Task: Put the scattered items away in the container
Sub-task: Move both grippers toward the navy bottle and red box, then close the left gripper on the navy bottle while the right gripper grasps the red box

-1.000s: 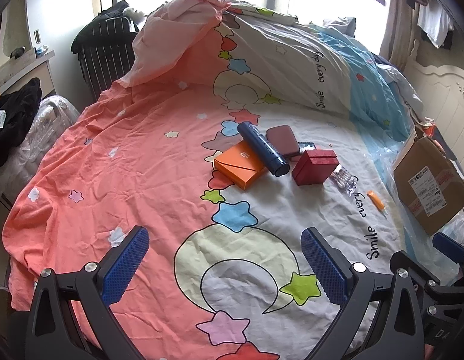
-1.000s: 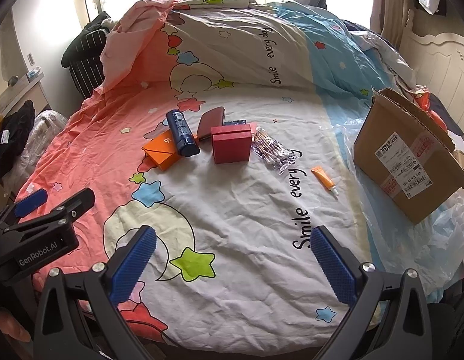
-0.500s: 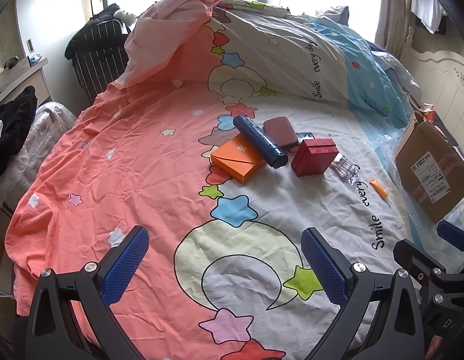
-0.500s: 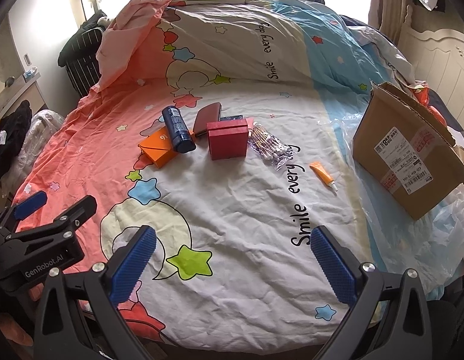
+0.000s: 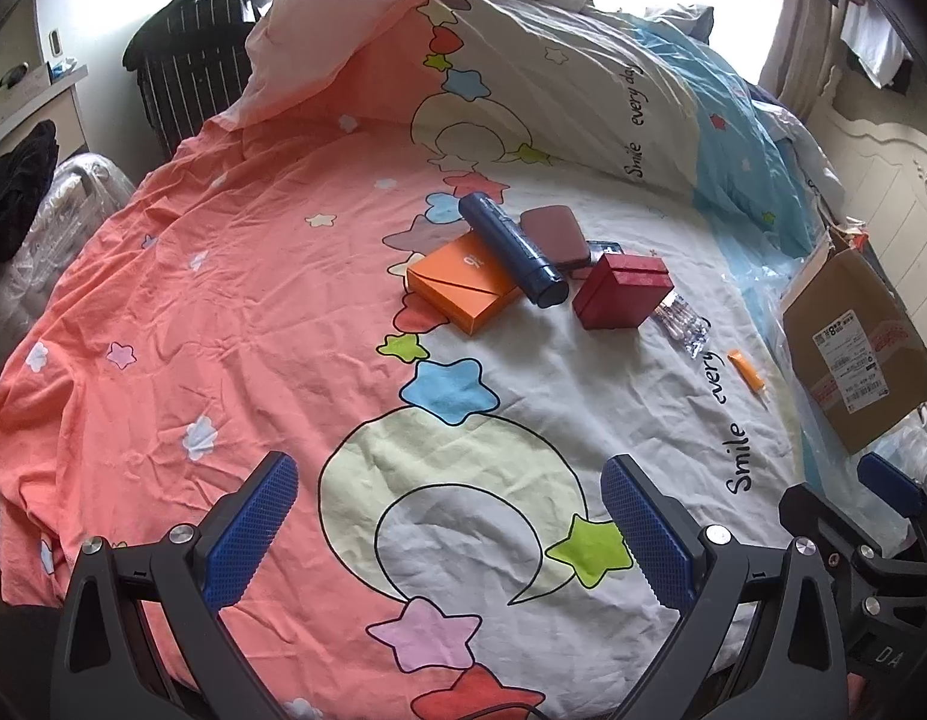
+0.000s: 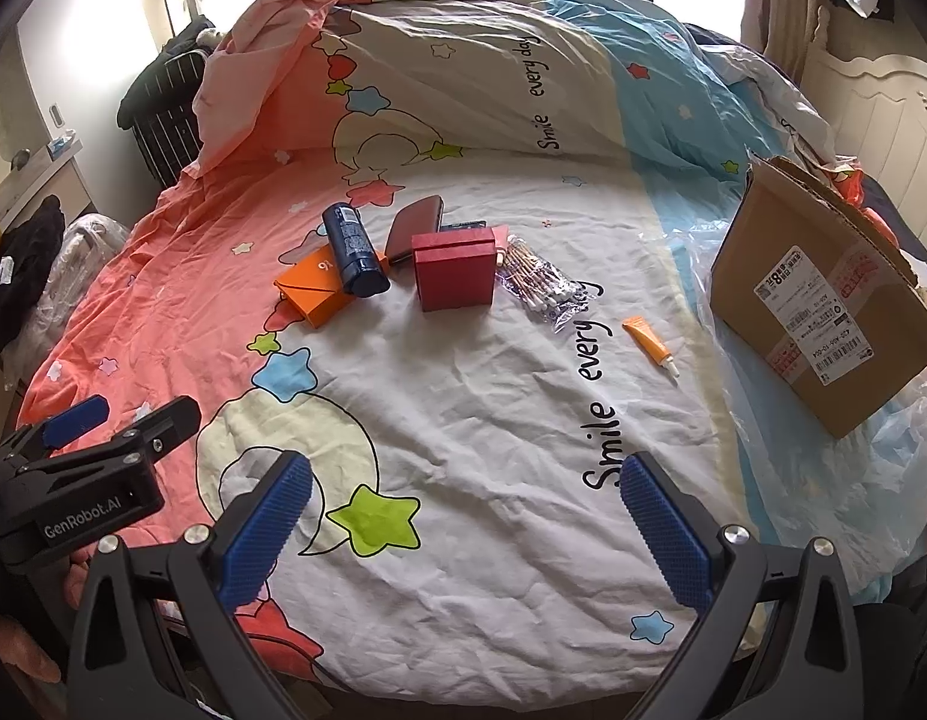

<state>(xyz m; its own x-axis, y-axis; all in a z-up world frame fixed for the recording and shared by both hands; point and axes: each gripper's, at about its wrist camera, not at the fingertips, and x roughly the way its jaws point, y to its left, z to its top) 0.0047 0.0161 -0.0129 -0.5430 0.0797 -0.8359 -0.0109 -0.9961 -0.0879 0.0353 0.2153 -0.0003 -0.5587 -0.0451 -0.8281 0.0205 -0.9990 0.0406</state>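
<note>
On the bed [image 6: 463,420], a star-patterned sheet carries a cluster of loose items at mid-distance. An orange box [image 6: 316,288] lies at the left of the cluster, with a dark blue tube [image 6: 354,252] resting across its upper edge. Just beside the tube sits a maroon wallet [image 6: 414,227], and touching that a red box [image 6: 455,273]. A clear packet of cotton swabs [image 6: 544,288] lies just right of the red box; a small orange tube [image 6: 648,343] lies apart, further right. A cardboard box [image 6: 823,300] stands on a plastic sheet at the right edge of the bed, flaps open, well apart from the cluster. A folded quilt [image 6: 463,60] rises behind the items. Nothing lies between either gripper and the cluster.

Left gripper [image 5: 451,531]: fingers spread wide, holding nothing, over the moon print, with the cluster well ahead. Right gripper [image 6: 463,522]: fingers likewise spread and empty, near the bed's front edge, the cluster ahead and slightly left, the cardboard box ahead to the right.
</note>
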